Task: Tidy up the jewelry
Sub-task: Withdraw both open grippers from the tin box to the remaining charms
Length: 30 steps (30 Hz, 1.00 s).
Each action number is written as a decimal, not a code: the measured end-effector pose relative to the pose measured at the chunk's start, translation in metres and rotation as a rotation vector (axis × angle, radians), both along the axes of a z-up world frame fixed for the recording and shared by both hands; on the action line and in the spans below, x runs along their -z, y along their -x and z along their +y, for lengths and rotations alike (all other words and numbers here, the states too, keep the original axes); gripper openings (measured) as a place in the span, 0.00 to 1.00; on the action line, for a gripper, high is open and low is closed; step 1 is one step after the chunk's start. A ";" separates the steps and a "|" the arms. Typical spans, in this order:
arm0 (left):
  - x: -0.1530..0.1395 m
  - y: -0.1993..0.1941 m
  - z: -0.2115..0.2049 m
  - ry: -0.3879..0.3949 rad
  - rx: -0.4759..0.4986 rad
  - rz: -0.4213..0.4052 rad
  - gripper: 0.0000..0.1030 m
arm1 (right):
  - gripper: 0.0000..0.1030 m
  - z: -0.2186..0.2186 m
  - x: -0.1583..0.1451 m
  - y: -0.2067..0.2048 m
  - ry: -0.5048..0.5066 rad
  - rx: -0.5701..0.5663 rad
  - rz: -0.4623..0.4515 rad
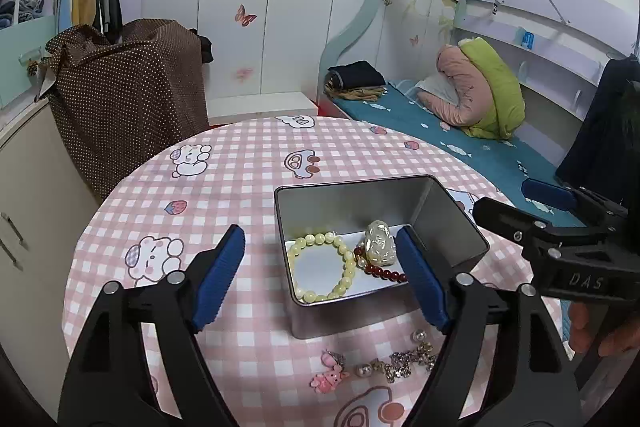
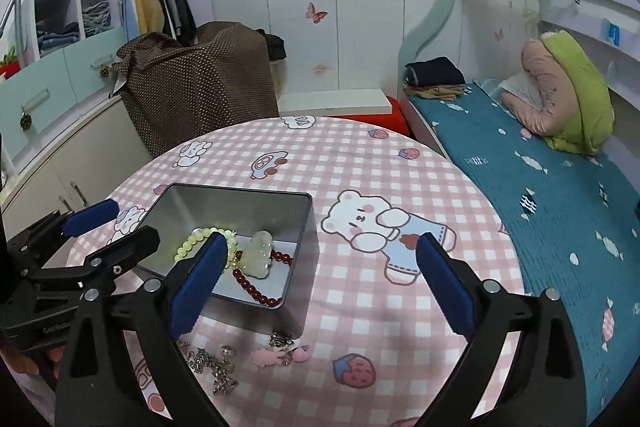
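Observation:
An open metal tin (image 1: 452, 227) (image 2: 224, 191) stands on the round pink-checked table (image 1: 224, 179). In it lie a yellow bead bracelet (image 1: 320, 267) (image 2: 192, 243), a pale carved pendant (image 1: 380, 243) (image 2: 258, 255) and a red bead string (image 1: 384, 271) (image 2: 256, 291). In front of the tin, a pink charm (image 1: 330, 377) (image 2: 266, 355) and a silver chain (image 1: 400, 363) (image 2: 216, 367) rest on the cloth. My left gripper (image 1: 320, 231) (image 2: 120, 227) hovers open over the tin's near side. My right gripper (image 2: 322, 237) (image 1: 516, 203) is open to the tin's right, holding nothing.
A bed with a teal cover (image 2: 540, 187) runs along the table's right side. A brown dotted cover (image 1: 128, 99) drapes something behind the table on the left, next to low cupboards. A hand (image 1: 600, 331) grips the right tool's handle.

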State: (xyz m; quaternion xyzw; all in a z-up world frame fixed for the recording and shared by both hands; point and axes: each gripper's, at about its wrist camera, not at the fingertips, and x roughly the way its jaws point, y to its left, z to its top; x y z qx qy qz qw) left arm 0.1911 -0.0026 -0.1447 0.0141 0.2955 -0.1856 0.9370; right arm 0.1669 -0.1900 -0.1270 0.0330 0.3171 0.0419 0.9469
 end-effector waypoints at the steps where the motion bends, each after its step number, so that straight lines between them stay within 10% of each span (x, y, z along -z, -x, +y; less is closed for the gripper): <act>1: 0.000 0.001 0.000 -0.001 0.000 -0.002 0.79 | 0.90 -0.001 0.000 0.001 -0.004 0.005 0.001; 30: 0.037 0.057 0.035 -0.029 -0.039 0.058 0.86 | 0.93 0.008 0.036 0.061 0.077 0.032 -0.021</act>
